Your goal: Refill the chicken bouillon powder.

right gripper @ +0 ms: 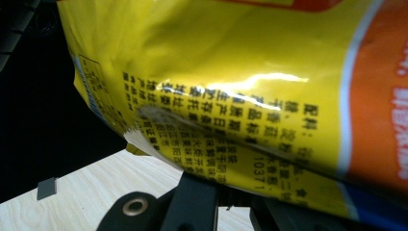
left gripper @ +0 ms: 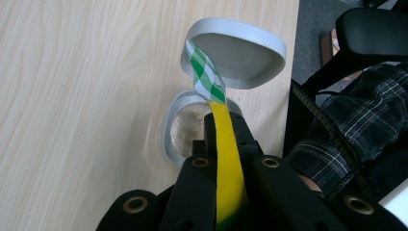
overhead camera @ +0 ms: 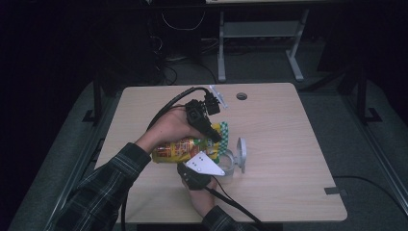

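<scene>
Here | left hand-held gripper (left gripper: 223,144) clamps yellow bag (left gripper: 226,159) over open container (left gripper: 192,130) | right hand-held gripper (right gripper: 231,192) grips bag's printed side.

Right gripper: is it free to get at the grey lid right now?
Probably not. The right gripper is shut on the yellow bag, which hangs between it and the open lid; it would have to let go first.

snack bag (overhead camera: 180,148) held over the middle of the table (overhead camera: 288,144), toward the near edge, mouth end above the open container (overhead camera: 226,163). lid (overhead camera: 242,154) upright at the container's right side. left claw (overhead camera: 216,136) behind the container, pinching the bag's top edge; right claw (overhead camera: 199,171) at the bag's near side.
</scene>
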`<state>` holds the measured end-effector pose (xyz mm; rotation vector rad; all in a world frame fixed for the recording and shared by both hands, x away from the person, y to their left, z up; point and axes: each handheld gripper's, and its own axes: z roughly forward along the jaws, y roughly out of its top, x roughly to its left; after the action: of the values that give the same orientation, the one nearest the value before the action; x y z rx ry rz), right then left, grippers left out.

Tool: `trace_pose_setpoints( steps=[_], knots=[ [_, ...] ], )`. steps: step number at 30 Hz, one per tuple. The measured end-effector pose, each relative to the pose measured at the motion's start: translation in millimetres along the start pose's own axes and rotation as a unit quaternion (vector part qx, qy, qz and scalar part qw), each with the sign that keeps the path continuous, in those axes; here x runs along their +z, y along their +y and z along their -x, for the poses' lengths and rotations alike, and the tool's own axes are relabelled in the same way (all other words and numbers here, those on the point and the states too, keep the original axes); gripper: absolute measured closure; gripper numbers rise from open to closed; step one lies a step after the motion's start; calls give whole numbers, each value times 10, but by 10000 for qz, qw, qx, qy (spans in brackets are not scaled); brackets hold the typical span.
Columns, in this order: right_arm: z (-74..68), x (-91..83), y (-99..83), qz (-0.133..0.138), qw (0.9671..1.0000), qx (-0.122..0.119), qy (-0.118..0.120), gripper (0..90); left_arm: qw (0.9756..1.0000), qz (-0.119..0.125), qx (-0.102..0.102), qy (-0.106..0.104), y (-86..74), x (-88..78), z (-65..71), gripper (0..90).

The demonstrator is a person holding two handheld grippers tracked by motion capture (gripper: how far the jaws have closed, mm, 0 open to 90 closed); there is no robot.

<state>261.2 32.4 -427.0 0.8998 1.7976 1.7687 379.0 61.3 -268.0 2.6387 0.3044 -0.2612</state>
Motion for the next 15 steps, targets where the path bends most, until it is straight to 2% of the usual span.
trace_pose_setpoints(
  steps=[15],
  knots=[
    [0,-2,5,19,10000,64,22,900,10000,-29,-58,8,17,19,5,900]
  ],
)
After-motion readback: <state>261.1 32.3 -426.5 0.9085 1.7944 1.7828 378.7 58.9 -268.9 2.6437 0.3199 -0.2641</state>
